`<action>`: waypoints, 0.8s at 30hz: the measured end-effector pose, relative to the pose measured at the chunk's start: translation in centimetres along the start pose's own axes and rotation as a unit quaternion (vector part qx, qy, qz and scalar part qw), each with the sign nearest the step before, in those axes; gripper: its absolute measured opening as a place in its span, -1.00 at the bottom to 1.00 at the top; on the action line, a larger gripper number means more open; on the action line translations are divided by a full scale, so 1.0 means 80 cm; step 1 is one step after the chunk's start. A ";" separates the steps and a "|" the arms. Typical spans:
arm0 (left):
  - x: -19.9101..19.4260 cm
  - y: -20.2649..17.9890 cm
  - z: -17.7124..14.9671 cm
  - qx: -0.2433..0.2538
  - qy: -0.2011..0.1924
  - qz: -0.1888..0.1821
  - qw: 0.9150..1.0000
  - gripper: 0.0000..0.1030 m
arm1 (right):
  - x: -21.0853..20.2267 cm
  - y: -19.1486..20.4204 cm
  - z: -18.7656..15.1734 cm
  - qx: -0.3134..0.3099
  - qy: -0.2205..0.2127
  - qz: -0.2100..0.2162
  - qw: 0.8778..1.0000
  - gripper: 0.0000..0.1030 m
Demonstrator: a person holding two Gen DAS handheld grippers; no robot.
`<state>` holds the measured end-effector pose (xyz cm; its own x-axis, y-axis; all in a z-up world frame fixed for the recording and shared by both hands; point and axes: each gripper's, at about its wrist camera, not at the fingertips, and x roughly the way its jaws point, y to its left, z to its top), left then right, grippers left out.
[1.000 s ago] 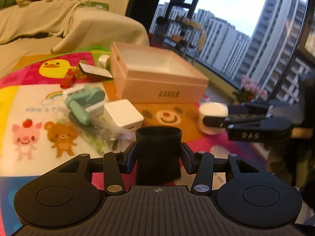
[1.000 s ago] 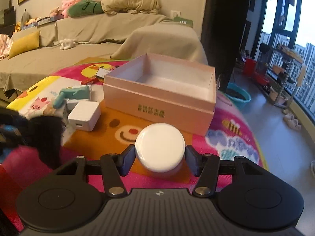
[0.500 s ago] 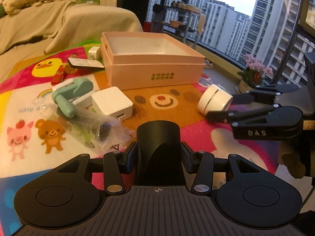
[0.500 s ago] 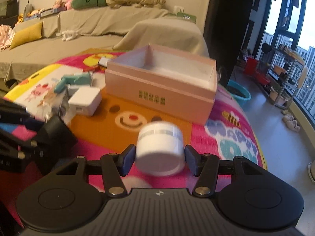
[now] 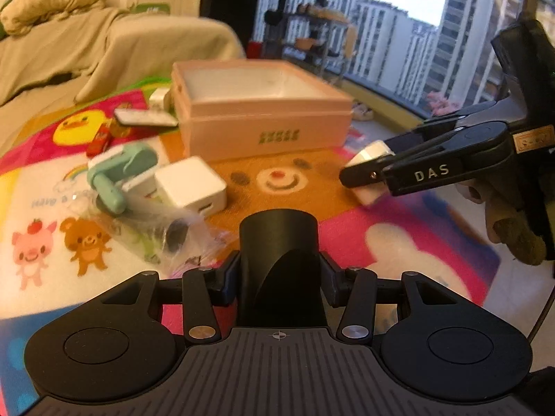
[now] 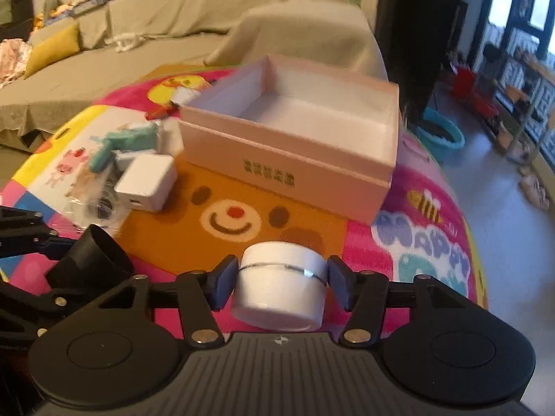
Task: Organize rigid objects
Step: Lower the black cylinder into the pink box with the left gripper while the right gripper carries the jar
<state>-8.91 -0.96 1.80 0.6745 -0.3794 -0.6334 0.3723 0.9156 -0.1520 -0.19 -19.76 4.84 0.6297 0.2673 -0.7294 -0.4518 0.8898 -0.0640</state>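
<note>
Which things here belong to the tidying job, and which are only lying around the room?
Job:
- black cup in the left tongs
- white jar in the right tongs
- pink box
- white charger
- mint tool
- remote

Lying about:
- sofa
- yellow cushion
- blue basin

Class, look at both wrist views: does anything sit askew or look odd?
The white round jar in the right hand-held gripper tilts. The black cylinder in the left hand-held gripper tilts too.

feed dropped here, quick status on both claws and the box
Left claw shut on black cup. Right claw shut on white jar. Pink box open, unobstructed.
</note>
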 end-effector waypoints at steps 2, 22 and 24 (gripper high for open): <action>-0.008 -0.001 0.010 -0.003 -0.018 -0.011 1.000 -0.01 | -0.025 0.000 -0.006 -0.002 -0.046 0.012 0.999 0.08; 0.133 0.061 0.233 -0.060 -0.020 -0.004 0.998 -0.02 | -0.047 -0.028 -0.032 0.029 -0.147 -0.012 0.989 0.06; 0.103 0.073 0.208 -0.076 -0.053 -0.020 0.996 -0.02 | -0.045 -0.033 -0.025 0.035 -0.153 -0.015 0.987 0.06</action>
<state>9.39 -0.95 8.31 0.7272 -0.4201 -0.5428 0.3048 0.9062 -0.2930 -2.50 -23.84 6.27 0.8085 0.3304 -0.4870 -0.3925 0.9193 -0.0280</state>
